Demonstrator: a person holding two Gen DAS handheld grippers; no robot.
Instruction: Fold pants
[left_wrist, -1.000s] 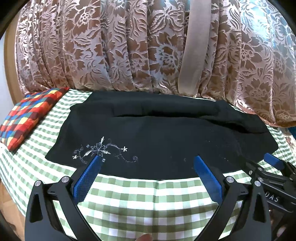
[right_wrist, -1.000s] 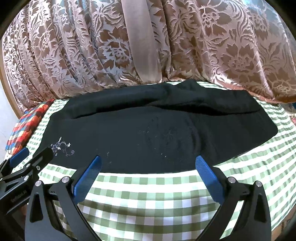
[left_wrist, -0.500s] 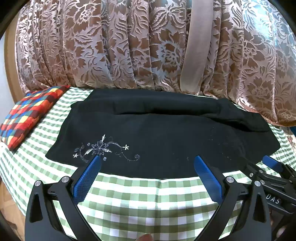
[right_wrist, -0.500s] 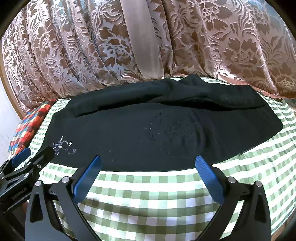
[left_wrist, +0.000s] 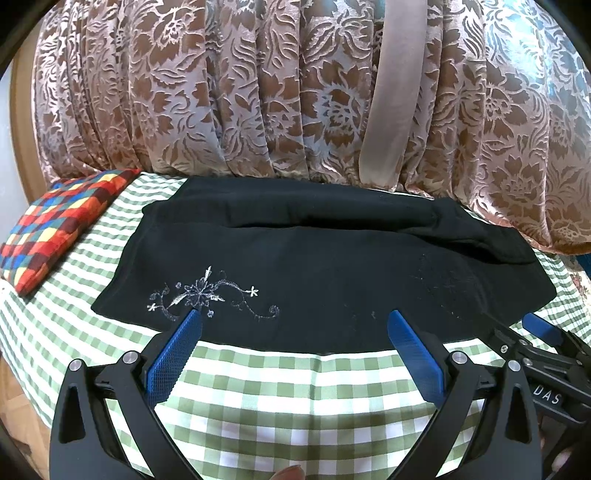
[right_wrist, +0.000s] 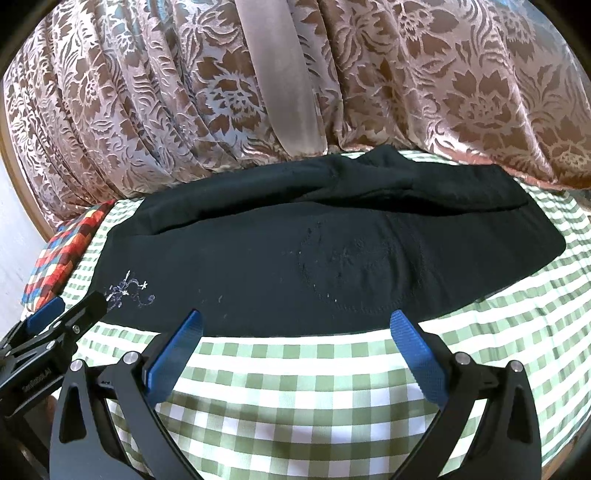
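Checked tabletop (left_wrist: 295, 398) carries black pants (left_wrist: 314, 280); 2 grippers, left gripper (left_wrist: 291, 354) and right gripper (right_wrist: 295, 354), gape empty just short of the pants' near hem (likely pre-grasp); next, pinch it.

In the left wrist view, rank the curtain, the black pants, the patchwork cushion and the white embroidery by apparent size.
1. curtain
2. black pants
3. patchwork cushion, cut off partly by the fisheye edge
4. white embroidery

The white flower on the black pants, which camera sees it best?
The left wrist view. There the white flower embroidery sits large and whole, just beyond the left gripper. In the right wrist view it is small, near the left edge, partly hidden behind the other gripper.
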